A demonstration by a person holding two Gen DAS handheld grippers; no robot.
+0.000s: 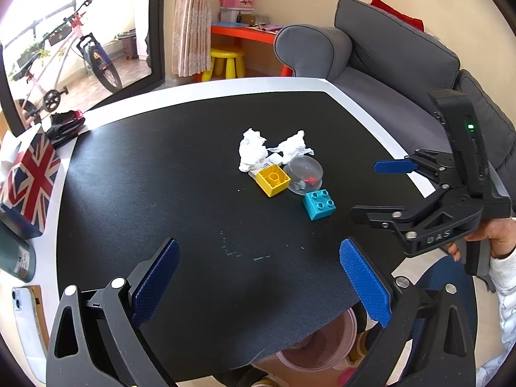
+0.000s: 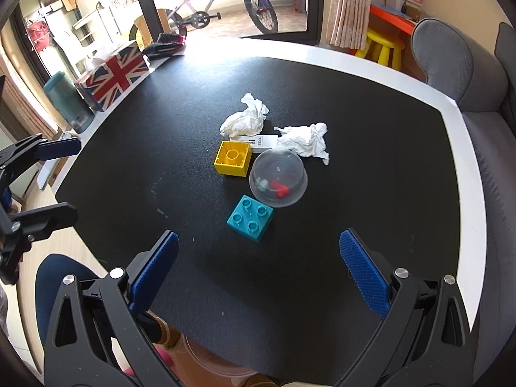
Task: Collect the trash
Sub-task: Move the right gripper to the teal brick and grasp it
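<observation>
Two crumpled white tissues [image 1: 253, 151] [image 1: 292, 145] lie mid-table on the black mat [image 1: 161, 177], with a white labelled strip [image 2: 262, 142] between them. Next to them are a yellow brick [image 1: 273, 180], a clear plastic dome [image 1: 305, 171] and a teal brick [image 1: 318, 204]. In the right wrist view the tissues show too [image 2: 245, 119] [image 2: 304, 142], with the yellow brick [image 2: 233, 158], dome [image 2: 278, 182] and teal brick [image 2: 250, 217]. My left gripper [image 1: 259, 280] is open and empty near the front edge. My right gripper [image 2: 259, 274] is open and empty; it also shows in the left wrist view [image 1: 371, 190].
A Union Jack tissue box [image 2: 113, 74], a green bottle [image 2: 66, 101] and a dark object [image 2: 164, 46] stand along the table's left rim. A phone [image 1: 25, 319] lies at the left edge. A pink bin [image 1: 319, 345] sits below the front edge. A grey sofa [image 1: 387, 64] is on the right.
</observation>
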